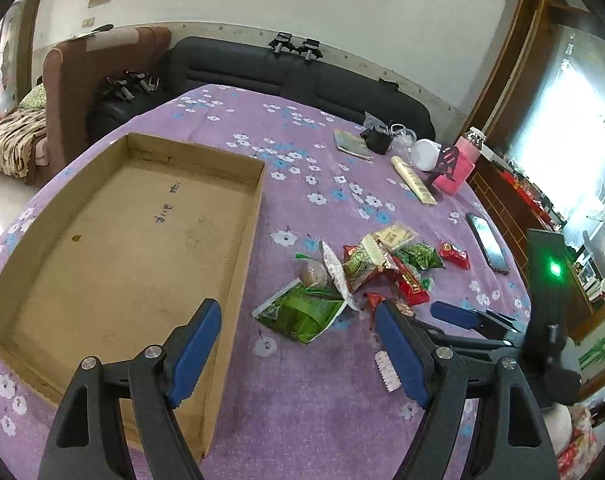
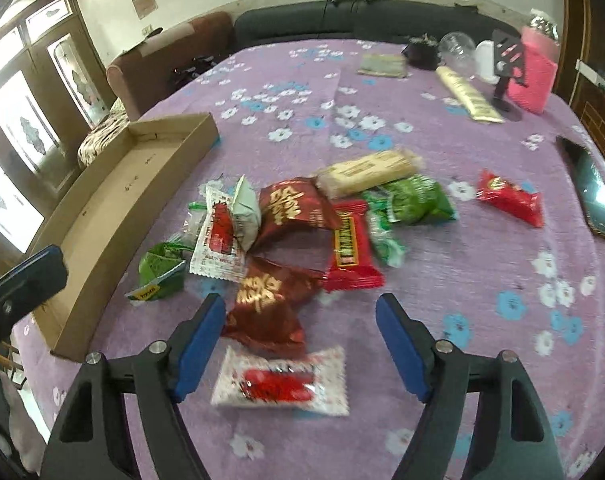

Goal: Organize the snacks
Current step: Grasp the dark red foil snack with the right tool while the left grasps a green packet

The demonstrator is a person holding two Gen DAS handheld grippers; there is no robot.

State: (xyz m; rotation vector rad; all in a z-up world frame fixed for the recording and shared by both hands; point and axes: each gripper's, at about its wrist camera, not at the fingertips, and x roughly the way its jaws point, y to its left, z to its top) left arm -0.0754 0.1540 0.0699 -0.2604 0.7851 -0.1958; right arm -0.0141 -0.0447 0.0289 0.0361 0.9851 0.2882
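Right gripper (image 2: pixel 300 344) spread wide, holding nothing, above white-and-red packet (image 2: pixel 280 386). Lower straight, pinch packet across short sides, carry toward cardboard tray (image 2: pixel 102 216) at 10 o'clock. Left gripper (image 1: pixel 298 348) likewise spread, empty.

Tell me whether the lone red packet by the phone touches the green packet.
Apart. The right wrist view shows bare purple cloth between the red packet and the green packet.

The box (image 1: pixel 122 240) is matt brown cardboard; the tablecloth (image 2: pixel 462 272) is napped purple fabric. Snack wrappers (image 2: pixel 286 208) are glossy plastic film. Gripper pads (image 2: pixel 200 340) are smooth blue plastic on matt black arms with metal pins.
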